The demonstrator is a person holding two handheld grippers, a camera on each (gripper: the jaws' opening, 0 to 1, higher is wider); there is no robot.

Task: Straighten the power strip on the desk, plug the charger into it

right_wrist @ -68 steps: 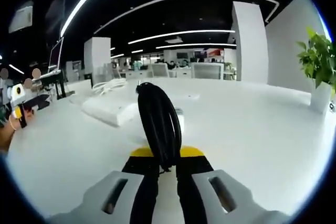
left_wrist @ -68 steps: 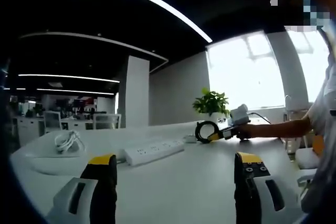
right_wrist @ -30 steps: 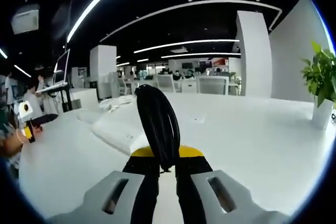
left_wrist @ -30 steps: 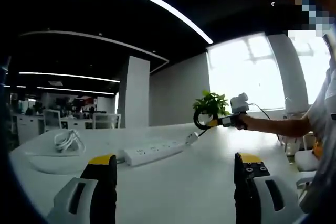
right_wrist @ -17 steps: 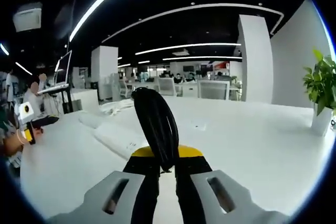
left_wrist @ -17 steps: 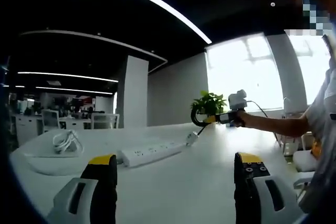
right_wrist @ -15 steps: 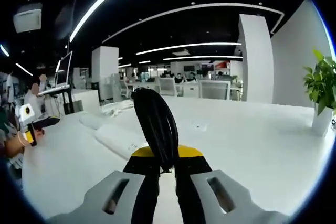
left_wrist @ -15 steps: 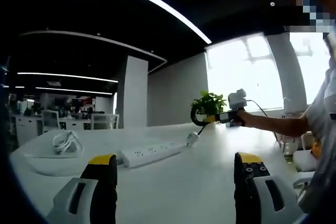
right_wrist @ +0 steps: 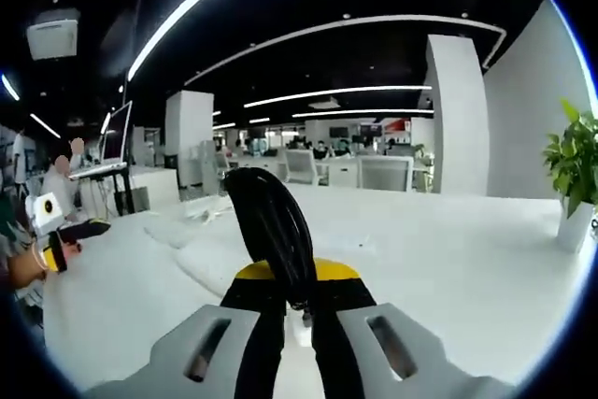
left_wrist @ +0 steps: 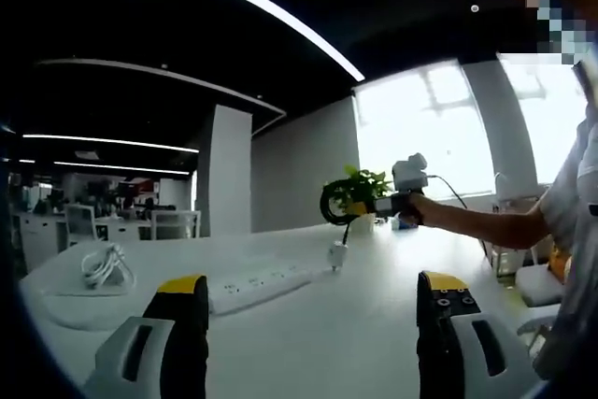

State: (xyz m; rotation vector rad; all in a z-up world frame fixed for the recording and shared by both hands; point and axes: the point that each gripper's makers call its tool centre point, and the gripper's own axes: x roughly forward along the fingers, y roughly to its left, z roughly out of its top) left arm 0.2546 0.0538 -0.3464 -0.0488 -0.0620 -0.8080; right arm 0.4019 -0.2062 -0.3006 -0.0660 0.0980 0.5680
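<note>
In the left gripper view the long white power strip (left_wrist: 257, 287) lies on the white desk (left_wrist: 355, 324), beyond my open left gripper (left_wrist: 311, 284), whose jaws hold nothing. My right gripper (left_wrist: 369, 205) is raised above the desk past the strip's right end, shut on a black coiled cable (left_wrist: 334, 203). A white charger plug (left_wrist: 336, 254) dangles from the coil, close to the desk. In the right gripper view my right gripper (right_wrist: 285, 277) pinches the black coil (right_wrist: 271, 226) between its yellow-tipped jaws, with the strip (right_wrist: 210, 263) blurred behind it.
A coiled white cable (left_wrist: 101, 266) rests on a white pad at the desk's far left. A potted plant (left_wrist: 360, 189) stands at the back by the window. A person's arm (left_wrist: 476, 226) reaches in from the right. Office desks and chairs stand in the background.
My right gripper has lifted the black coil off the desk and carried it left toward the strip's end; the white plug now hangs below it. The left gripper stays open.
</note>
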